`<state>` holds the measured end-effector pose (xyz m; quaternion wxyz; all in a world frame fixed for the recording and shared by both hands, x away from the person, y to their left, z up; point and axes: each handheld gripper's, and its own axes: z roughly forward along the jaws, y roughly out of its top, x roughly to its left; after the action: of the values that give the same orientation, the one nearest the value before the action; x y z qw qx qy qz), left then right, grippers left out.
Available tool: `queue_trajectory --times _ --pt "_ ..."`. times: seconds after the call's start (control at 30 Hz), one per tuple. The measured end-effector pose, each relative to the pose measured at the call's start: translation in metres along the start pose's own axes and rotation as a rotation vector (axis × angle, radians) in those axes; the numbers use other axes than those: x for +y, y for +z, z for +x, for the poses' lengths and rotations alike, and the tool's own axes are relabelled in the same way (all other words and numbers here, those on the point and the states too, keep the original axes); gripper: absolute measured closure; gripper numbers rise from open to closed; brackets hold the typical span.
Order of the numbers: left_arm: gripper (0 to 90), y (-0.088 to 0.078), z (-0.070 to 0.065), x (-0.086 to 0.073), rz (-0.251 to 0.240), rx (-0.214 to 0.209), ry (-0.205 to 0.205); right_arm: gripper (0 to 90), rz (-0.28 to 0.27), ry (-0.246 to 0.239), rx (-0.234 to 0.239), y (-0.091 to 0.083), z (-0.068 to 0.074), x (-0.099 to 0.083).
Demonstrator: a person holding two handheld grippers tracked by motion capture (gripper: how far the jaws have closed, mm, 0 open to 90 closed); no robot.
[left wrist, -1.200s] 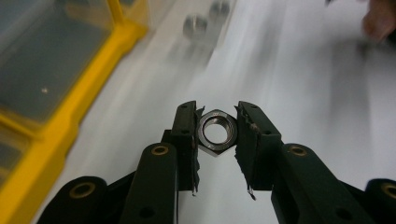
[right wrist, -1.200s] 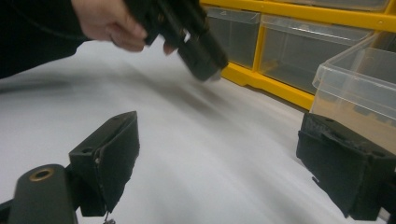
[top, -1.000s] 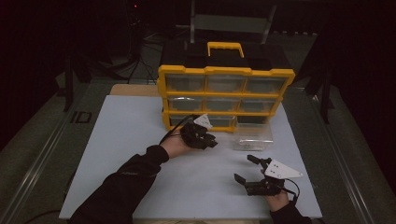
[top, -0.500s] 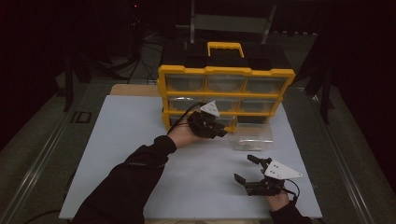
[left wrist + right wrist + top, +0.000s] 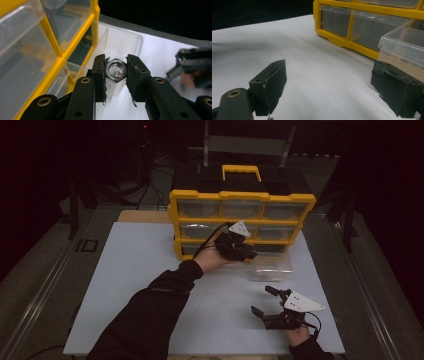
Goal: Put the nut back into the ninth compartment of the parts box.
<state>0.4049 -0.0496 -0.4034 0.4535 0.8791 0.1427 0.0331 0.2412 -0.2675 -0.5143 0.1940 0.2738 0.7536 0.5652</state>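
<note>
One steel hex nut (image 5: pixel 116 69) sits pinched between the two pads of the left tongs (image 5: pixel 116 71), above the clear drawer (image 5: pixel 117 45) that stands pulled out on the white counter (image 5: pixel 150 285). Compared with a second ago, the left tongs (image 5: pixel 239 247) have climbed from the counter toward the front of the yellow organizer (image 5: pixel 240 197), so the nut probably goes into a compartment soon. The right tongs (image 5: pixel 272 306) rest spread and empty near the counter's edge, in the same place as before. From above the nut is too small to see; the left gripper view shows it clearly.
</note>
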Motion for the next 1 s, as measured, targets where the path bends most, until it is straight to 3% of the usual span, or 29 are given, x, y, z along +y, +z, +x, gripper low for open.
queue_trajectory --times 0.6,1.0 --pt "68.8 0.035 -0.008 0.026 -0.019 0.036 -0.017 13.4 0.001 0.002 0.004 0.0 0.0 0.0" --pt "68.6 0.061 -0.006 0.031 -0.006 0.049 -0.037 13.4 0.0 0.005 0.006 0.0 0.0 0.0"
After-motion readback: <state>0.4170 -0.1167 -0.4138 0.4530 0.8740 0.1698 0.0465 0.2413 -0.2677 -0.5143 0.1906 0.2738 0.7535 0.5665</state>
